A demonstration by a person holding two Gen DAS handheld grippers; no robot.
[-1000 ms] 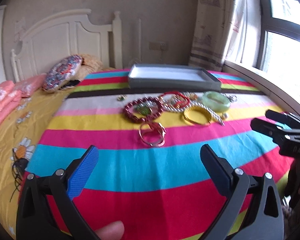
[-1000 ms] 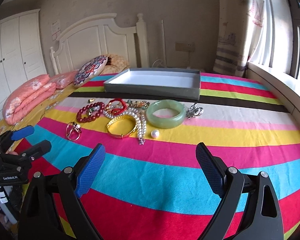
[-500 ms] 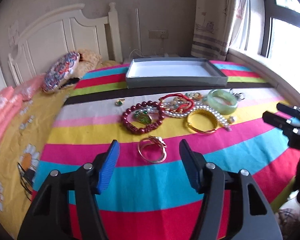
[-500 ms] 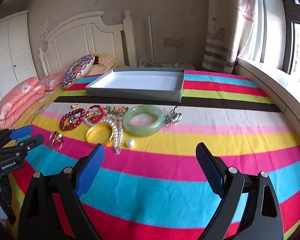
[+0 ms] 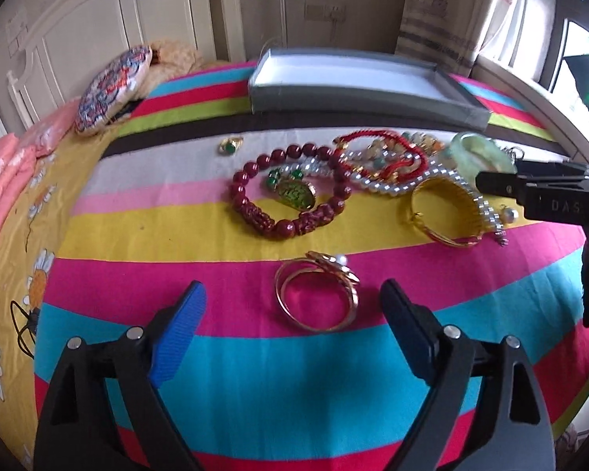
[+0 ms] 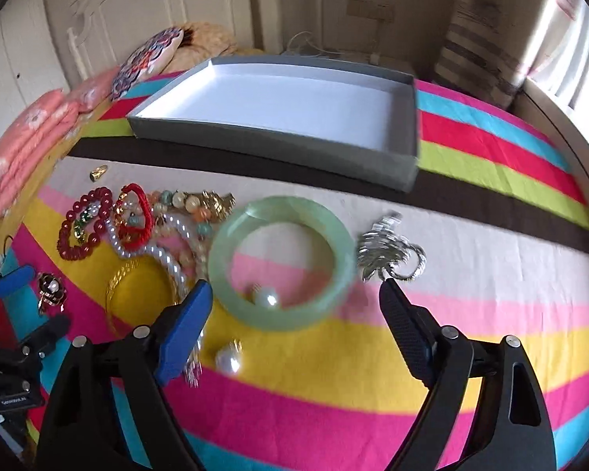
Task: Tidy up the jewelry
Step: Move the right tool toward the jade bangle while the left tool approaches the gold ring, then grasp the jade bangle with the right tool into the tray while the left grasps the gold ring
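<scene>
jewelry lies heaped on our striped blanket (image 5: 145, 235), gray tray (image 6: 255, 145) at twelve o'clock beyond it. our left gripper (image 5: 290, 314), jaws just reopened, spreads around the gold bangle (image 5: 318, 294) without touching. our right gripper (image 6: 294, 314) gapes near the green bangle (image 6: 280, 263), holding nothing.

In the left wrist view, pale letters reading "DAS" stand on the black body of the right gripper (image 5: 491, 184) at the right edge, cut off there, while small lettering on the left gripper (image 6: 39, 302) is too blurred to read.
</scene>
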